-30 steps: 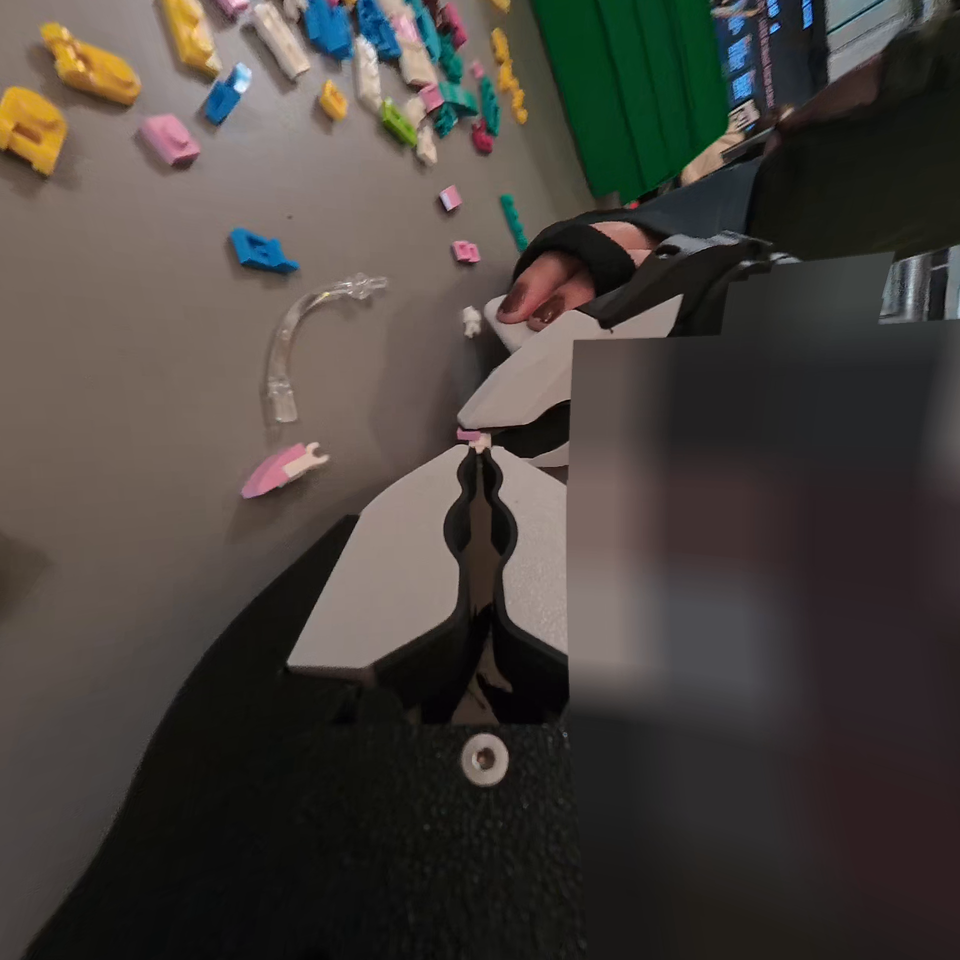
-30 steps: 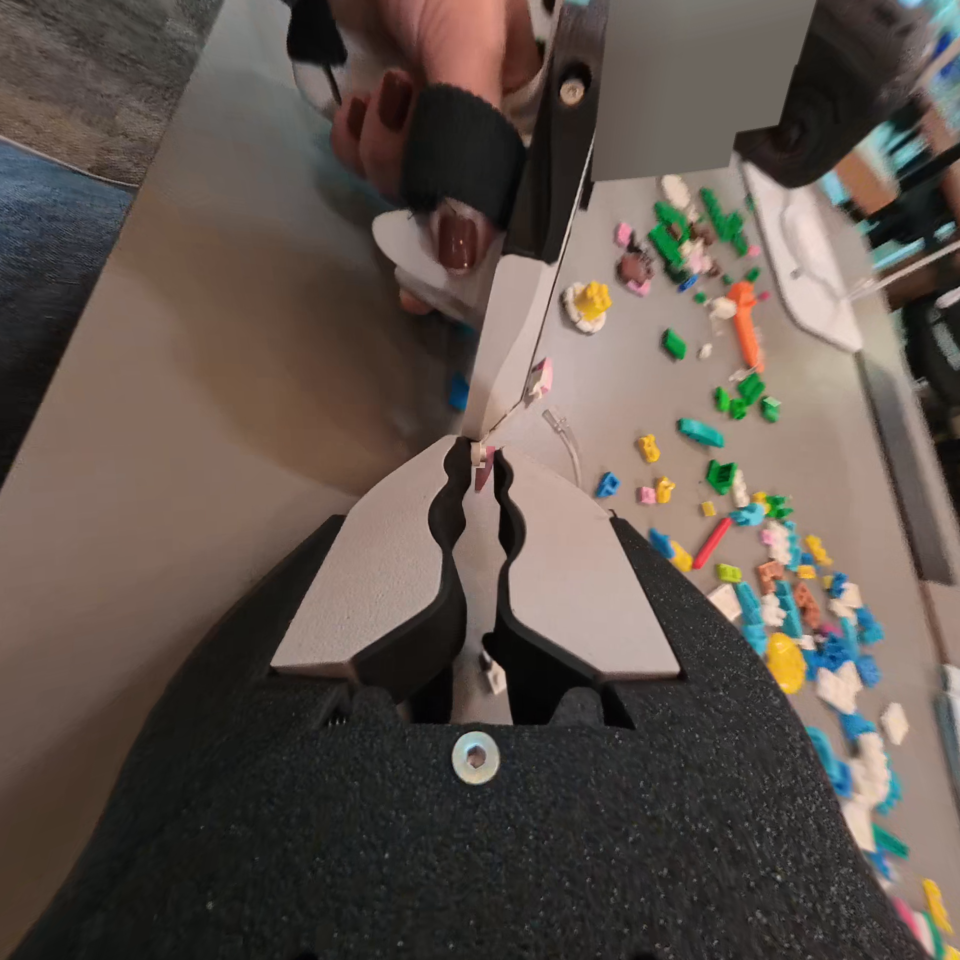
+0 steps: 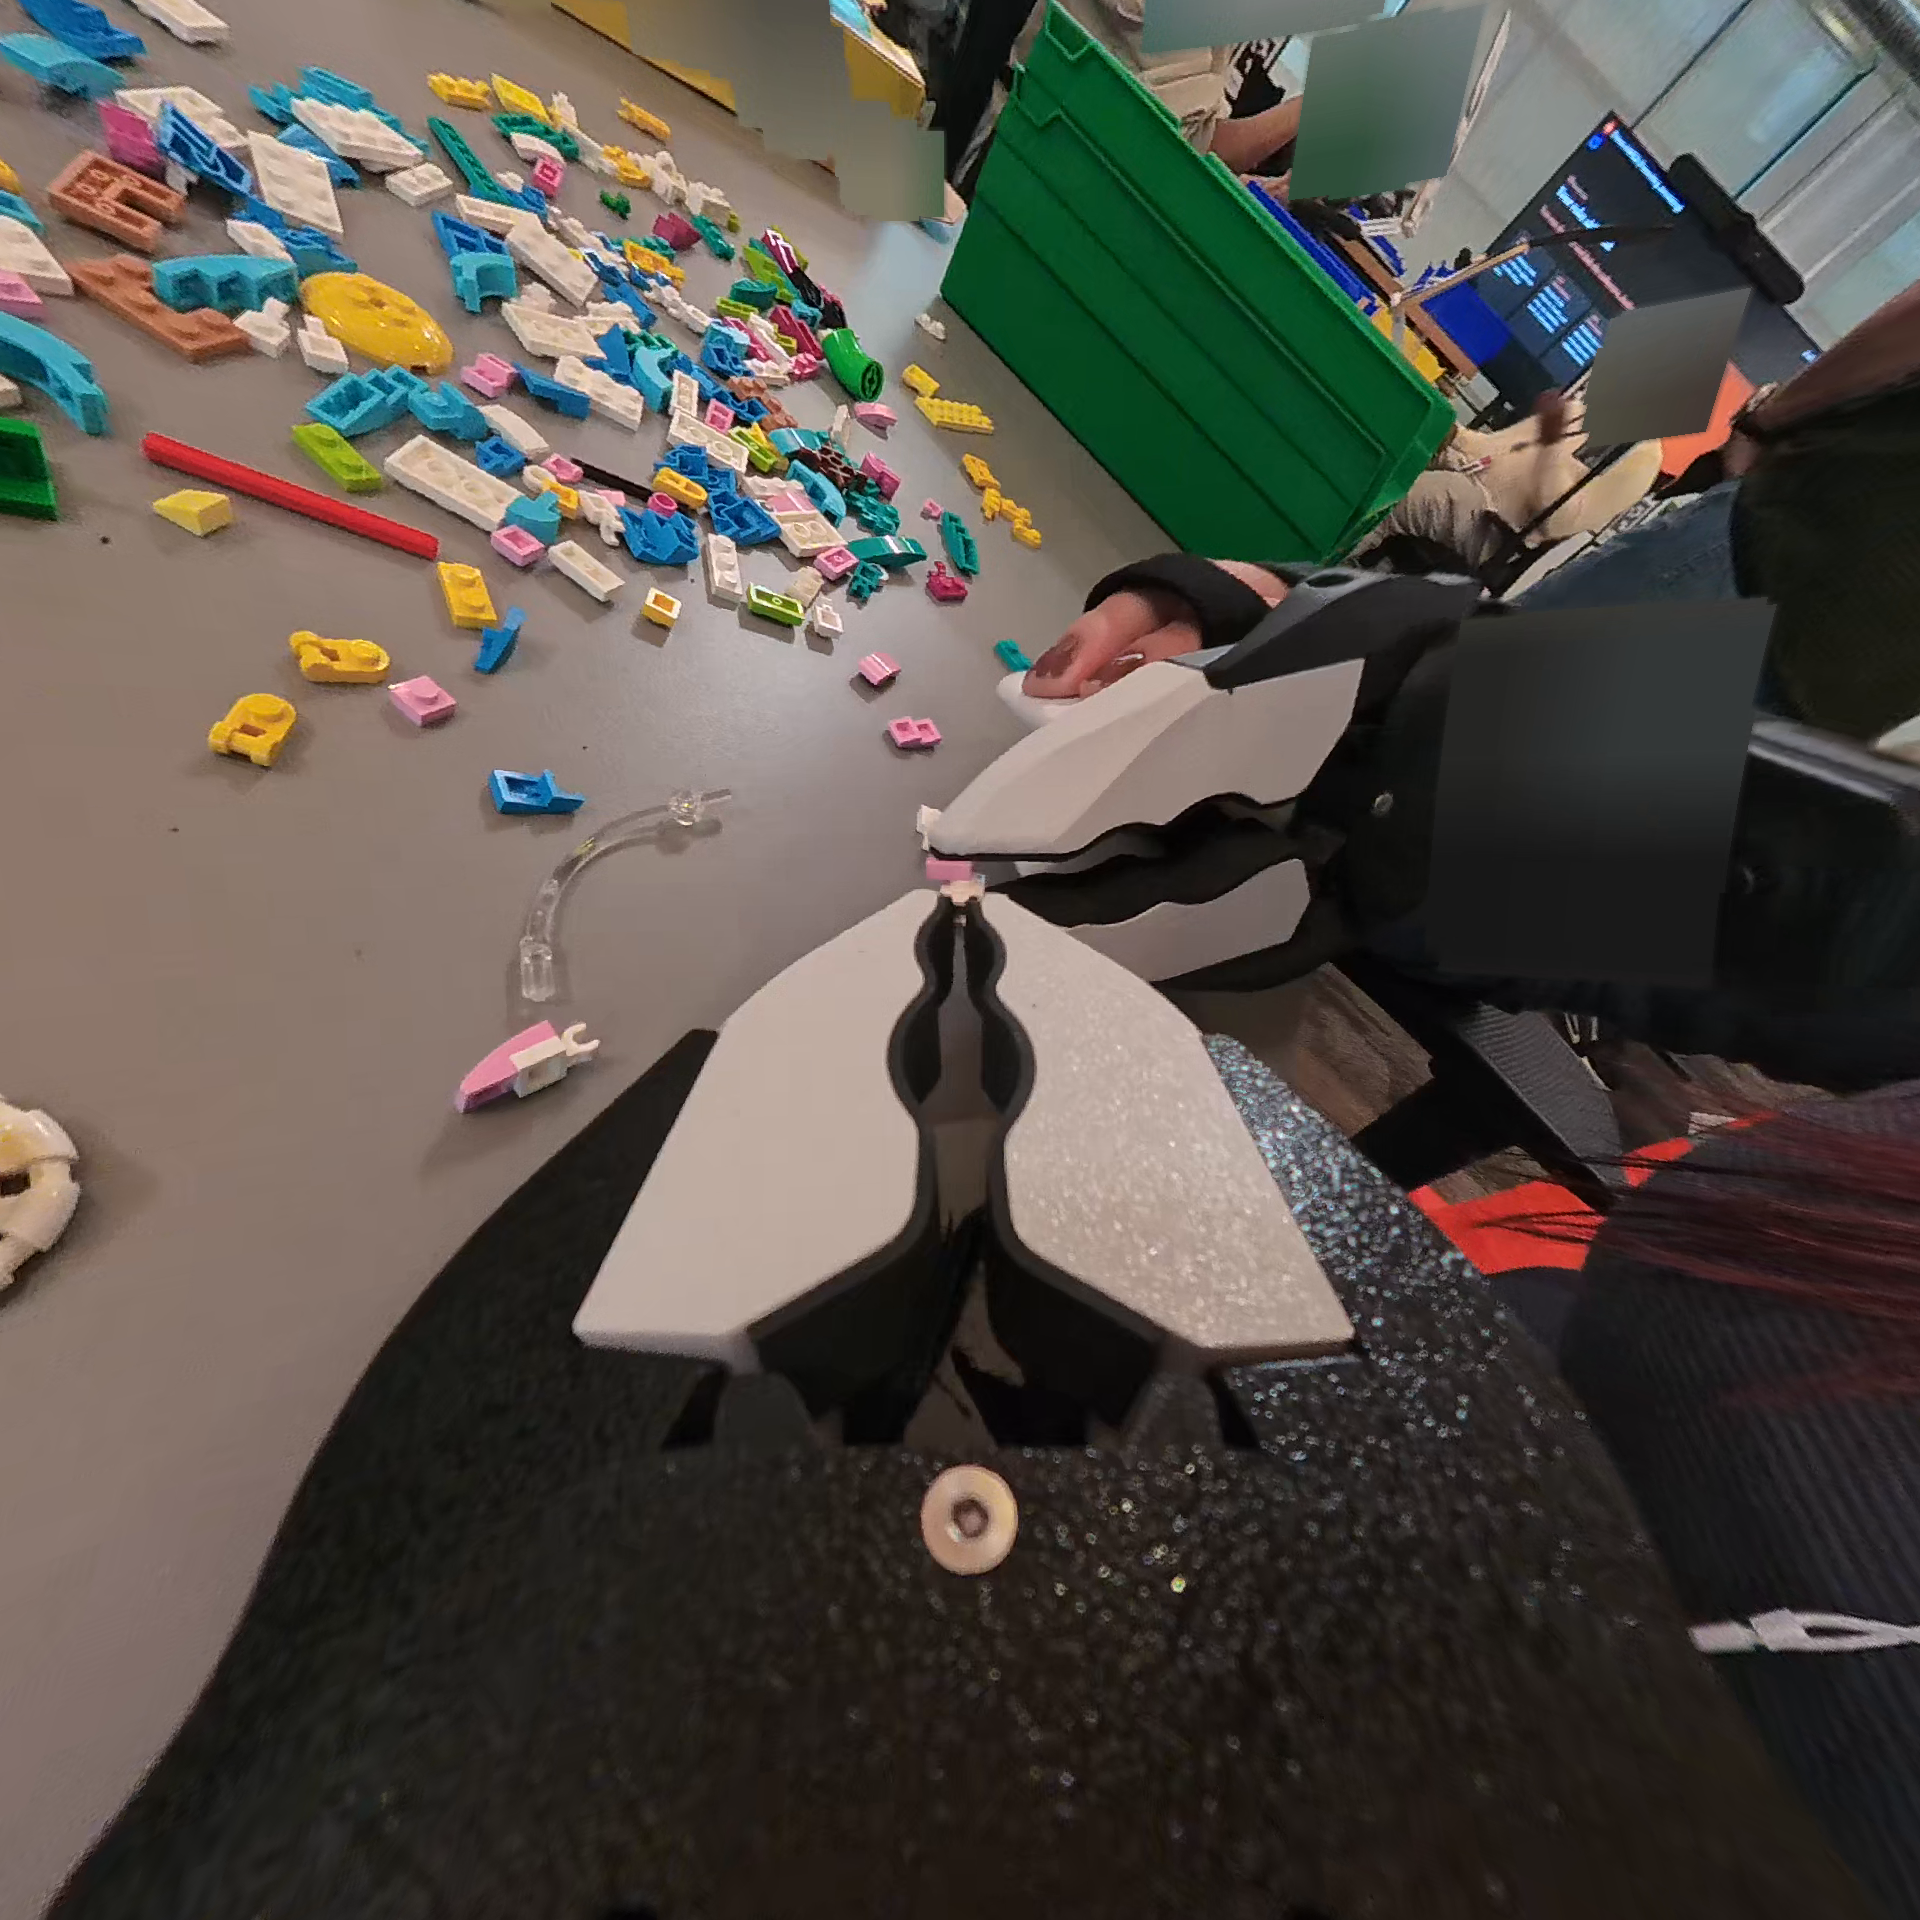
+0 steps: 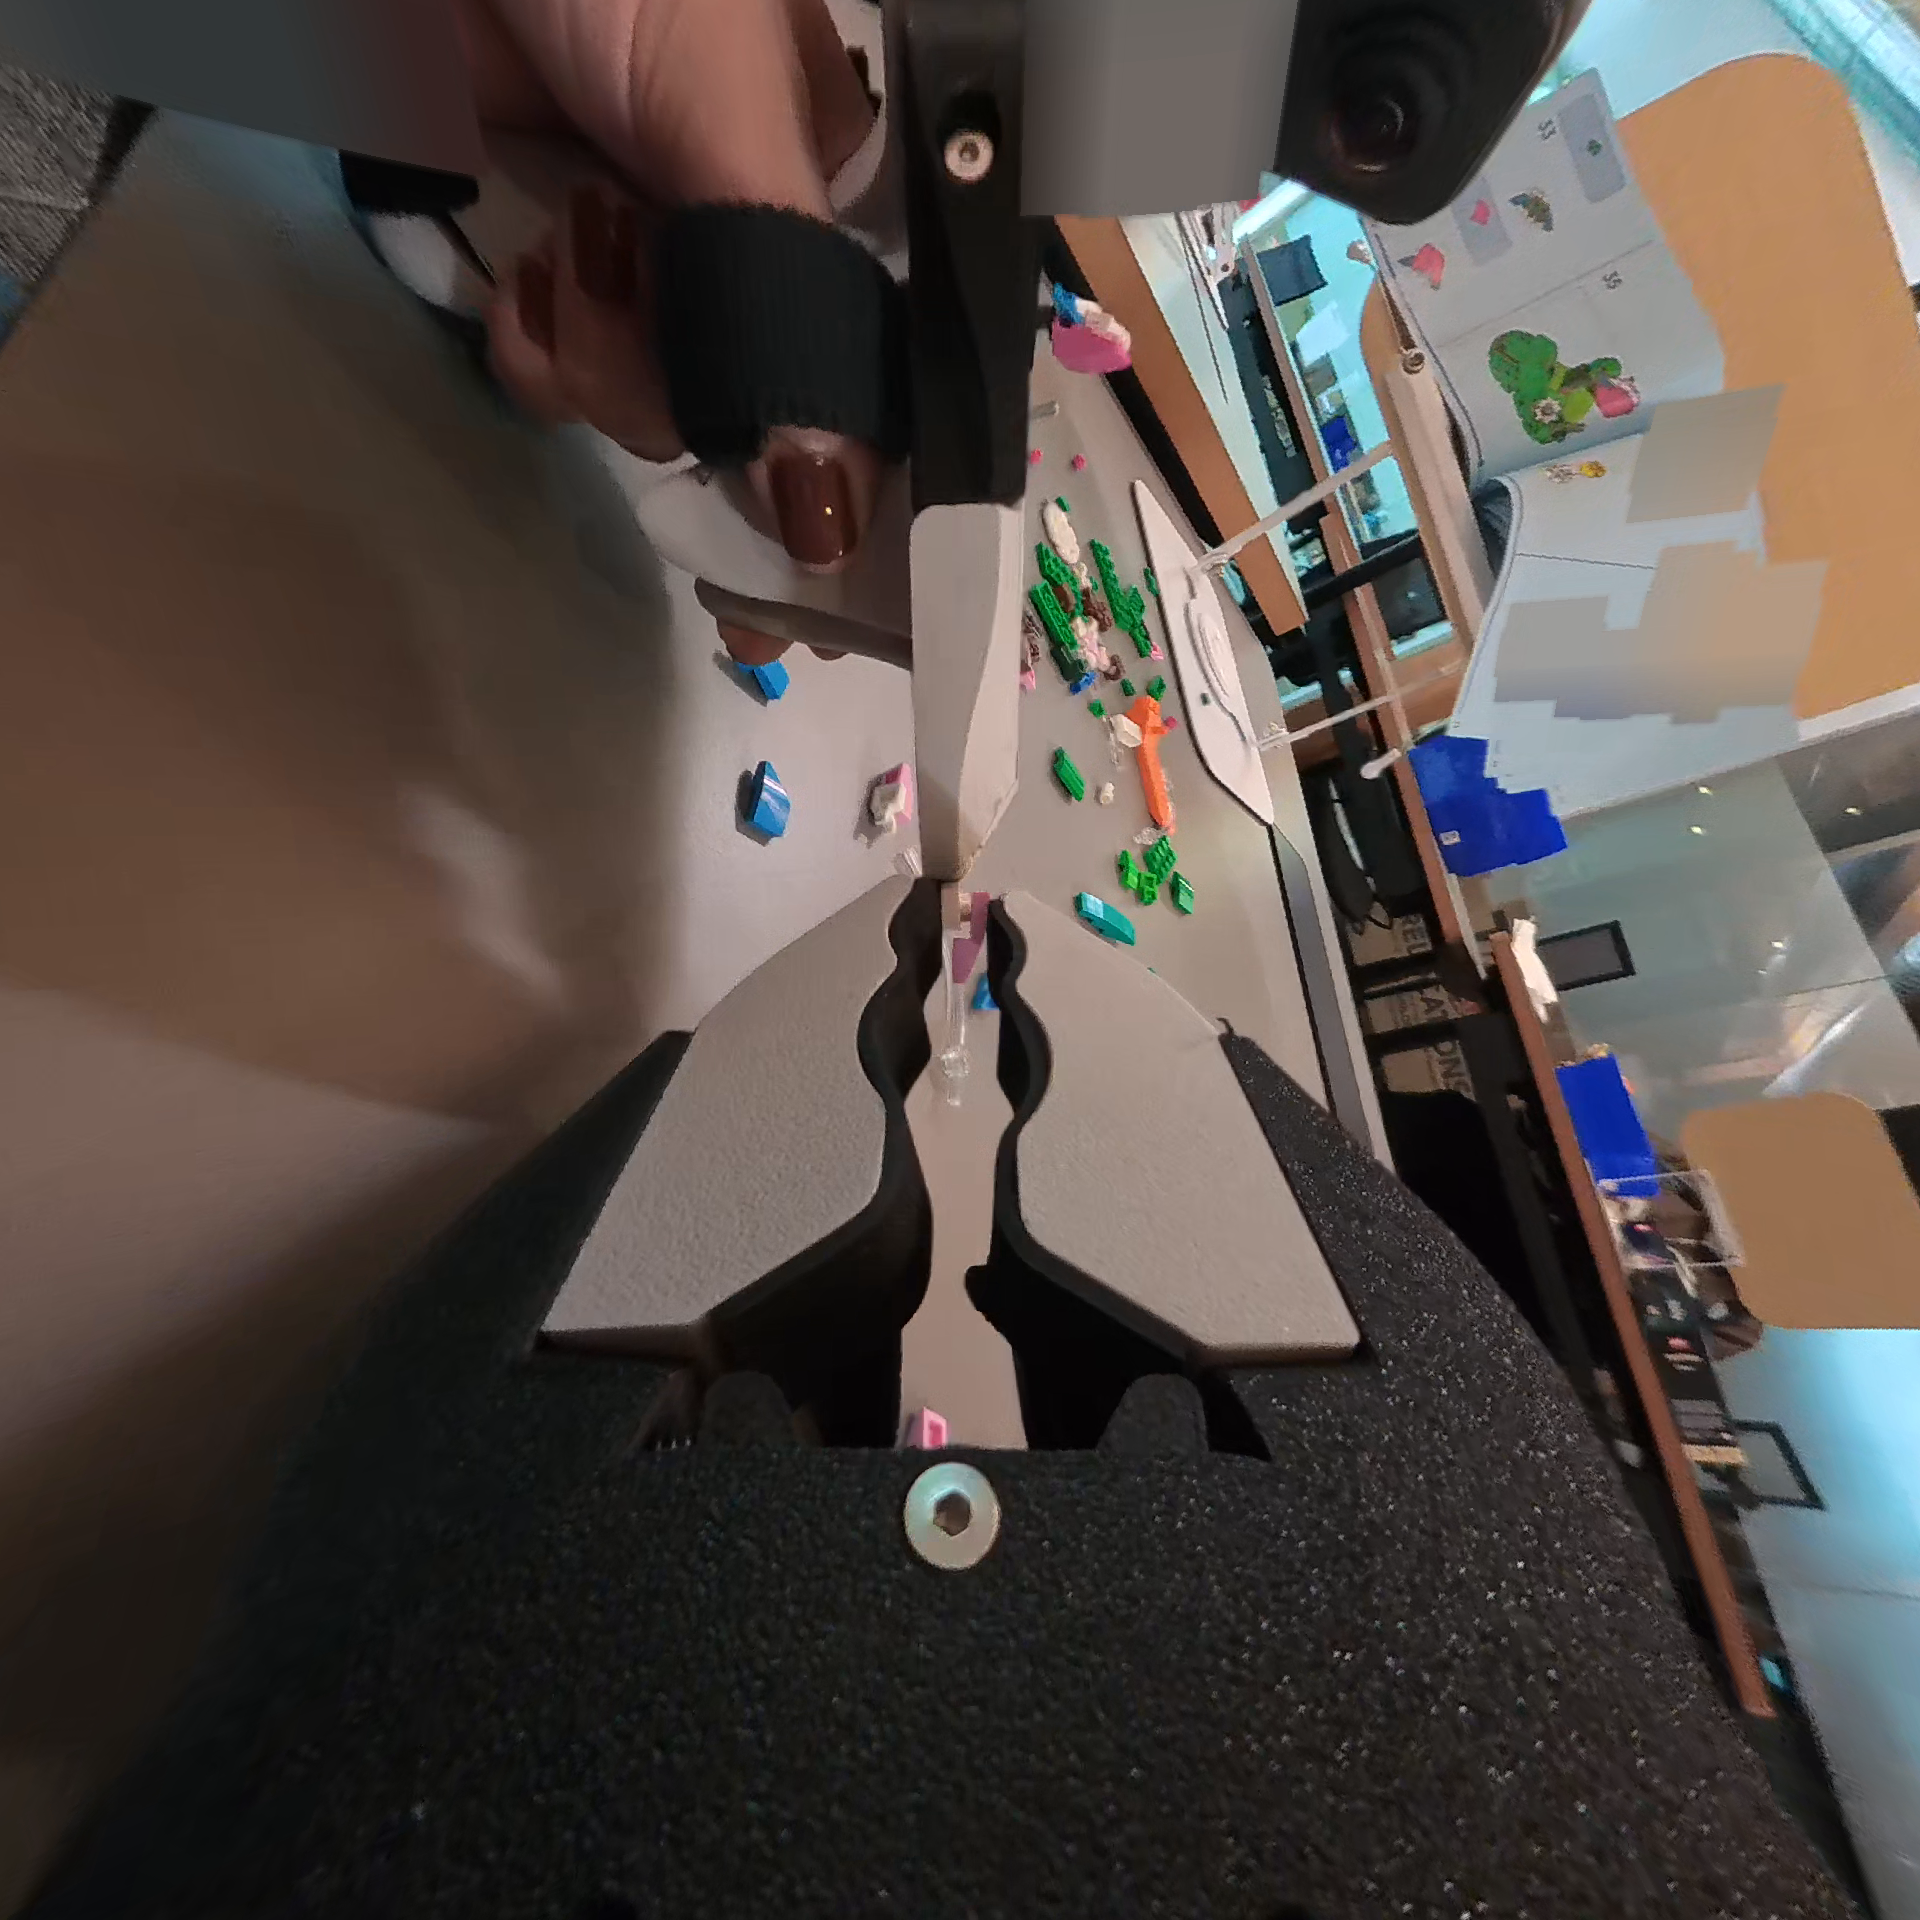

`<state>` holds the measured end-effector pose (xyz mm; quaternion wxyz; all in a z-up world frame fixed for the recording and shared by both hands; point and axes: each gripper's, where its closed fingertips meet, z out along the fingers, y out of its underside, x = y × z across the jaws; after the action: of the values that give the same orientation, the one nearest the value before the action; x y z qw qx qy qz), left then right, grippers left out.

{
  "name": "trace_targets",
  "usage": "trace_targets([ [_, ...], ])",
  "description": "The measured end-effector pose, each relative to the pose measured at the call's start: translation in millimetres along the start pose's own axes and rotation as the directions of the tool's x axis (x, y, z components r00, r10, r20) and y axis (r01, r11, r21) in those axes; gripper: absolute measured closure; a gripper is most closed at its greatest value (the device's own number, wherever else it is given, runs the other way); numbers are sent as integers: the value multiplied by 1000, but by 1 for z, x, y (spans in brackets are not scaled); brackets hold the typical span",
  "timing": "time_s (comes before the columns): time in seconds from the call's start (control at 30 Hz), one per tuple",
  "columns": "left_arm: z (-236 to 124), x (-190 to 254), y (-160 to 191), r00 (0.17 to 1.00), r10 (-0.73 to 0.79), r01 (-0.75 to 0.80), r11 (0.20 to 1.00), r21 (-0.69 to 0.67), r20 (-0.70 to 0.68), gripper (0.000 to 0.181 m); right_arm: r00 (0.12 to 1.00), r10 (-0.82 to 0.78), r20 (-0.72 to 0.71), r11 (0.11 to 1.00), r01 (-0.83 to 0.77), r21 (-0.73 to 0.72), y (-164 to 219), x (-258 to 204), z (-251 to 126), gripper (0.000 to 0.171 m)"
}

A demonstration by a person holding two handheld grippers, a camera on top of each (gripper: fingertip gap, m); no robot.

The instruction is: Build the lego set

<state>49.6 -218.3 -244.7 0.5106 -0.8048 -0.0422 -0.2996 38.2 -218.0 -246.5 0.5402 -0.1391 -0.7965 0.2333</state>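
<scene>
In the left wrist view my left gripper (image 3: 958, 906) is shut on a tiny white lego piece (image 3: 962, 890). My right gripper (image 3: 935, 847) comes in from the right, shut on a small pink piece (image 3: 948, 868) that touches the white one, above the grey table (image 3: 312, 1195). In the right wrist view my right gripper (image 4: 964, 902) holds the pink piece (image 4: 968, 940), and the left gripper (image 4: 961, 847) points down onto it from above. A clear curved tube (image 3: 592, 883) and a pink-and-white slope piece (image 3: 520, 1065) lie on the table below.
A wide scatter of loose bricks (image 3: 623, 395) covers the far table, with a red rod (image 3: 286, 497) and a yellow disc (image 3: 376, 320). A green bin (image 3: 1174, 343) stands behind. Green bricks (image 4: 1091, 603), an orange piece (image 4: 1151, 764) and a white tray (image 4: 1210, 665) show in the right wrist view.
Both grippers have stayed tip to tip on the small pieces. Both views have swung, and the left wrist view now takes in much more of the brick pile.
</scene>
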Motion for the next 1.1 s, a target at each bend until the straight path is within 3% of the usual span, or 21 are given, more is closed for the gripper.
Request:
trace_targets([
  [0.03,1,0,-1,1000,0,0,1000,8,7,179,1000,-17,-11,1000,17,-11,1,1,0,163],
  [0.27,2,-2,-4,998,17,-19,999,36,62,180,991,-118,-67,992,114,-62,3,4,0,163],
  [0.63,3,-2,-6,999,10,-13,999,49,52,180,998,-41,-54,999,41,-2,3,6,-1,163],
  [1.1,4,-5,-7,997,-17,13,998,61,72,180,982,-152,-112,988,147,-50,5,8,0,163],
])
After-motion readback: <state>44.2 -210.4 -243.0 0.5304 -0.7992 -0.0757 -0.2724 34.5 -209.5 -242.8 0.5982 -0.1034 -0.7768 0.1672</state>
